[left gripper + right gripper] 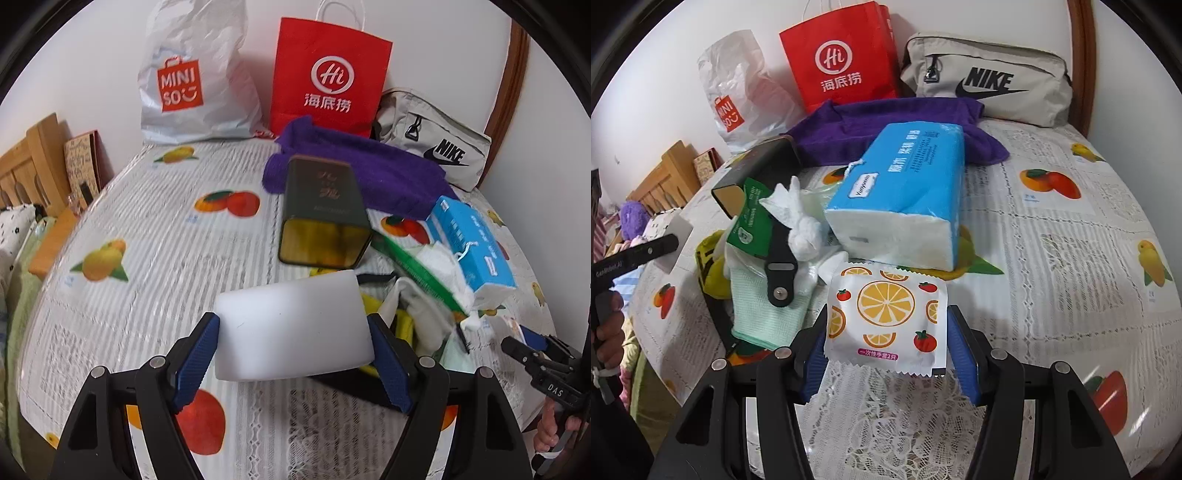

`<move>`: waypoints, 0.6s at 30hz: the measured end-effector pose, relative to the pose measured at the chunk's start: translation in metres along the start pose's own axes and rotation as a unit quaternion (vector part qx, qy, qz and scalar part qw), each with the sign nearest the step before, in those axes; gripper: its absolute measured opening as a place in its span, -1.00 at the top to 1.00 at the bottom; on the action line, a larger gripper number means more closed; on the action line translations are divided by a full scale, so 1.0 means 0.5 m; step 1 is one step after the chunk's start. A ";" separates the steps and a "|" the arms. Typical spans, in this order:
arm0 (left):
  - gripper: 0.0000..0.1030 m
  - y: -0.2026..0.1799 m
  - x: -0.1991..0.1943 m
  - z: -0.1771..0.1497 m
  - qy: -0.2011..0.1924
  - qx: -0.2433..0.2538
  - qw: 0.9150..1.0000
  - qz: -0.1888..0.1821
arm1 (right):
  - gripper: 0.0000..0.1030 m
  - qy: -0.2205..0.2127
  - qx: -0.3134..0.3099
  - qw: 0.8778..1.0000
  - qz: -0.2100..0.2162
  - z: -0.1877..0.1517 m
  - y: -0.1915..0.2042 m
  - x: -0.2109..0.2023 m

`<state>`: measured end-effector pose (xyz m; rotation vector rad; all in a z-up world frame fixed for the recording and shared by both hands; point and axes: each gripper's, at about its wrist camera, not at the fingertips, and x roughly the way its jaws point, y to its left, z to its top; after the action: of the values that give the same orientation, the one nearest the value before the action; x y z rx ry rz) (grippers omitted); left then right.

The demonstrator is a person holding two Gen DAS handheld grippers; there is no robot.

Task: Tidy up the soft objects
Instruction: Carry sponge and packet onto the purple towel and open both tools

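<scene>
The left gripper (293, 349) is clenched on 1 white foam block (293, 330), held above the fruit-print tablecloth (147, 229) near the table's front. The right gripper (886, 350) grasps 1 sachet (886, 319) printed with orange slices and tomatoes, its pink label too small to read, just in front of the tissue pack. Behind stand 2 shopping bags: 1 white "MINISO" bag (184, 74) and 1 red "Hi" bag (328, 77) with Chinese characters. Beside them lies 1 grey "NIKE" pouch (986, 77). 1 purple towel (369, 170) lies under 1 dark tin (321, 214) tipped on its side. 1 blue tissue pack (905, 192) reads "Yunyuan". 1 green packet (750, 218) and 1 mint cloth (764, 310) lie in the clutter beside it.
</scene>
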<state>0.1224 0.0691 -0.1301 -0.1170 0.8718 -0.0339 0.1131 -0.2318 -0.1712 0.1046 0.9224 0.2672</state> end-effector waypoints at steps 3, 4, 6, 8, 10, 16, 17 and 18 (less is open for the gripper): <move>-0.52 -0.008 -0.001 0.019 0.000 0.000 1.000 0.003 | -0.12 0.001 -0.006 1.000 0.005 0.012 0.006 -0.006; -0.52 -0.010 0.002 0.027 0.004 -0.002 1.000 0.006 | -0.12 0.000 -0.008 1.000 0.008 0.017 0.007 -0.008; -0.52 -0.013 0.005 0.040 0.007 -0.005 1.000 0.002 | -0.12 -0.001 -0.012 1.000 0.017 0.028 0.010 -0.015; -0.52 -0.016 0.006 0.054 0.006 -0.005 1.000 -0.002 | -0.12 -0.005 -0.015 1.000 0.024 0.041 0.013 -0.023; -0.52 -0.022 0.006 0.076 0.001 0.000 1.000 0.003 | -0.12 -0.010 -0.021 0.999 0.027 0.056 0.016 -0.032; -0.52 -0.032 0.011 0.139 -0.008 0.009 1.000 0.011 | -0.12 -0.025 -0.023 0.999 0.033 0.130 0.008 -0.041; -0.52 -0.033 0.014 0.148 -0.008 0.009 1.000 0.013 | -0.12 -0.026 -0.023 0.999 0.031 0.141 0.007 -0.039; -0.52 -0.034 0.018 0.160 -0.007 0.011 1.000 0.015 | -0.12 -0.028 -0.024 0.999 0.030 0.154 0.006 -0.036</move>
<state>0.1898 0.0586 -0.0842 -0.0831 0.8583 -0.0144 0.1638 -0.2320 -0.1104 0.0952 0.8583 0.3403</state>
